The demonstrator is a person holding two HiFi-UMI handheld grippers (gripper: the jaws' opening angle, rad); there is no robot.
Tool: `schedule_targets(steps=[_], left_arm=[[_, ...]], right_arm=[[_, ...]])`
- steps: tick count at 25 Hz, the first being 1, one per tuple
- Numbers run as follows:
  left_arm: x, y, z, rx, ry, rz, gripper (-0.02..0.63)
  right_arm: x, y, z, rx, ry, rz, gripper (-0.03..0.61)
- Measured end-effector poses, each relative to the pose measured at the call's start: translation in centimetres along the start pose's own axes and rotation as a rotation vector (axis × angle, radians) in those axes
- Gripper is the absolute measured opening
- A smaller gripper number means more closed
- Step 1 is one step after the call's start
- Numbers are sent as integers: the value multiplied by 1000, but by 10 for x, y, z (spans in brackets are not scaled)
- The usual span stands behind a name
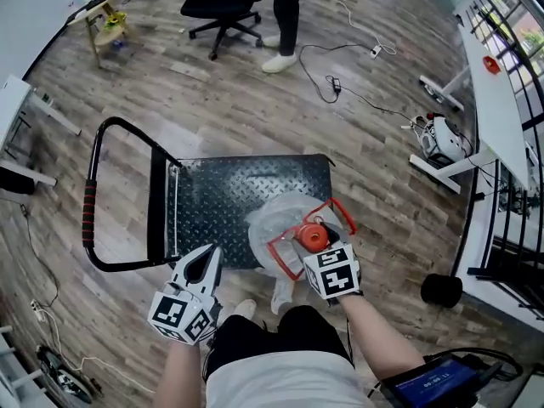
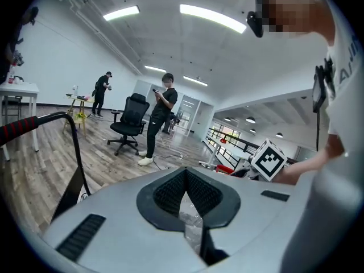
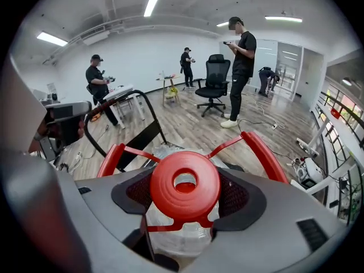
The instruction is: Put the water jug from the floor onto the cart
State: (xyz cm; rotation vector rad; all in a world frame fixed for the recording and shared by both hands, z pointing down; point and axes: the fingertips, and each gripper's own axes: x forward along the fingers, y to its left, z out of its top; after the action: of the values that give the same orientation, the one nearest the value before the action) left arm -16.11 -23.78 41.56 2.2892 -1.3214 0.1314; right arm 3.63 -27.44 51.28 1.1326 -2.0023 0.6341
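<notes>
The right gripper [image 1: 318, 246] is clenched around the jug [image 1: 276, 219] at its red cap [image 3: 185, 185]. The clear body sits under the gripper and the red handle [image 3: 266, 152] arches just beyond. Directly ahead lies the near corner of the cart [image 1: 229, 194], which the jug overlaps. The left gripper [image 1: 206, 260], off to its left, is closed on nothing.

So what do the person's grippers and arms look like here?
The left gripper and right gripper both have pale grey bodies with black ribbed pads. Each carries a cube of black-and-white square markers. The forearms are bare. The person wears a white top and black shorts.
</notes>
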Motion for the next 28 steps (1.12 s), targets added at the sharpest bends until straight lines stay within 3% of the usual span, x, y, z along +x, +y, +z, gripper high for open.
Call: schedule_targets(steps=[10,19,28], left_arm=[[24,12,2,-6,-18,87,-2],[22,37,-18,-4,34,87,-2],[19,63,-37,-52,52,104,-2]], right_arm=[[48,-36,6,-93,40,11,314],[93,-52,-5,-69,55,-14,314],[131,-42,-21,-78,78,-14,314]])
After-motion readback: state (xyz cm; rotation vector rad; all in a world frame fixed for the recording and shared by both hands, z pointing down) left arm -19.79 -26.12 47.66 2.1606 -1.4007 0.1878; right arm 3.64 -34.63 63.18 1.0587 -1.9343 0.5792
